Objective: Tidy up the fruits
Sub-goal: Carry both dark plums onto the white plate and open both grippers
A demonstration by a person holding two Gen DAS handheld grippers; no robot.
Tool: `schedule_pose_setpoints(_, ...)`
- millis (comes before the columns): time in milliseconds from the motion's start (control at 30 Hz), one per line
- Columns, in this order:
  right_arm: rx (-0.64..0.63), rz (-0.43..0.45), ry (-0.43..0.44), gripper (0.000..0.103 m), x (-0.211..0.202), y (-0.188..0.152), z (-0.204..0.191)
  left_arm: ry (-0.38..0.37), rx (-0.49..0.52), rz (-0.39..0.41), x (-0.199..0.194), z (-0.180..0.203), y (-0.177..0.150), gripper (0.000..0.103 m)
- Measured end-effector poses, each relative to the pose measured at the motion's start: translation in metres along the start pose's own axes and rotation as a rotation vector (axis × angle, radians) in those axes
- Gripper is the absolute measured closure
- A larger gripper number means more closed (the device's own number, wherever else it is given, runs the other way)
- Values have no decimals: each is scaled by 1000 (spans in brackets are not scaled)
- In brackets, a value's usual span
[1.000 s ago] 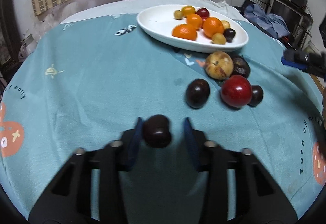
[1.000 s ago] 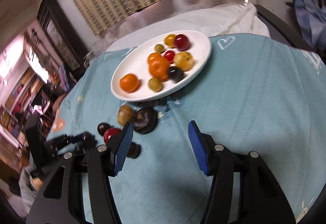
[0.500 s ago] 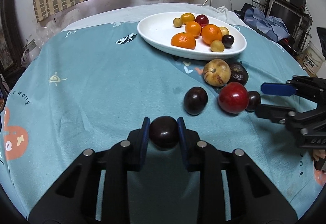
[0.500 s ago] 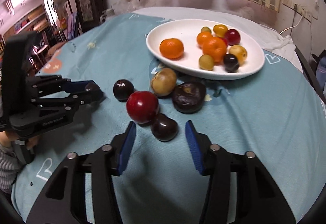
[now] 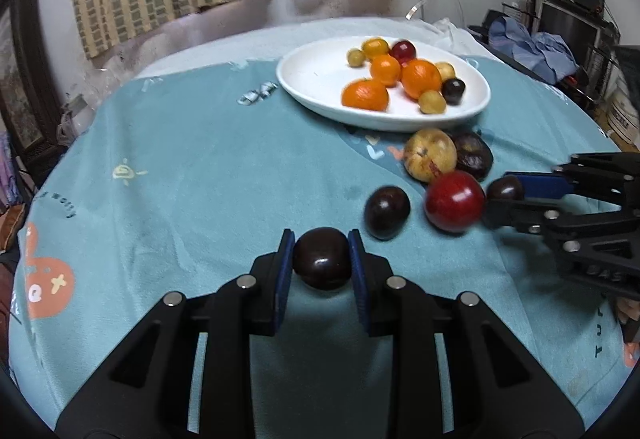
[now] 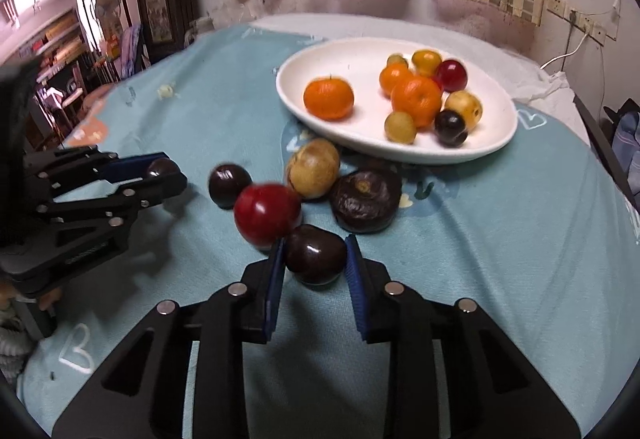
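Observation:
My left gripper (image 5: 322, 251) is shut on a dark plum (image 5: 322, 264) low over the teal tablecloth (image 5: 200, 167). To its right, my right gripper (image 6: 314, 251) has its jaws closing on a second dark plum (image 6: 314, 254), and both blue pads touch it. That plum lies against a red fruit (image 6: 266, 213). A loose dark plum (image 5: 386, 213), a tan fruit (image 5: 430, 155) and a wrinkled dark fruit (image 5: 474, 155) lie beside it. Behind them stands the white plate (image 5: 312, 79) with oranges and several small fruits.
The round table drops off at its edges on all sides. A striped curtain hangs behind it. Shelves and clothes stand at the right, dark furniture at the left. A person's fingers show at the gripper handles.
My left gripper shut on its plum. My right gripper swung in from the right, came down beside the red fruit and closed its jaws around the small dark plum.

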State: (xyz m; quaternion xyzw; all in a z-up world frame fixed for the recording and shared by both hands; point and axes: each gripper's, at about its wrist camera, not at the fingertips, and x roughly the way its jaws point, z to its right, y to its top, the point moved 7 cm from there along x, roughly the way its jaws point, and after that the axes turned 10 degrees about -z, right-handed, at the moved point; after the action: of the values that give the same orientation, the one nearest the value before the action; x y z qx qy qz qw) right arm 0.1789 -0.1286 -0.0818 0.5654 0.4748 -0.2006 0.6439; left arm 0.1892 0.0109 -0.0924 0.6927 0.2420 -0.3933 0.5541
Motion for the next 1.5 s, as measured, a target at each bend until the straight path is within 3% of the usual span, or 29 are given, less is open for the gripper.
schedule_pose_setpoints(367, 85, 177, 28, 73, -60, 15, 18, 61, 5, 93, -23, 8, 38, 76)
schedule_pose_setpoints(667, 159, 239, -21, 73, -89, 73, 70, 42, 21, 150, -23, 29, 104, 76)
schedule_pose_setpoints(833, 214, 254, 2, 73, -72, 95, 86, 17, 9, 137, 0, 38, 133, 76)
schedule_pose_setpoints(1033, 225, 206, -15, 73, -31, 104, 96, -2, -10, 106, 36, 42, 153, 76)
schedule_pose_setpoints(1367, 247, 144, -8, 72, 5, 105, 107, -3, -20, 61, 69, 39, 151, 74)
schedule_pose_setpoints(1433, 254, 127, 2, 68, 7, 104, 106, 4, -18, 65, 70, 38, 150, 63)
schedule_pose_setpoints(1467, 260, 132, 5, 63, 5, 104, 106, 12, -18, 75, 68, 38, 150, 47)
schedule_pose_setpoints(1500, 266, 141, 5, 58, 3, 103, 106, 31, -19, 96, 65, 38, 150, 39)
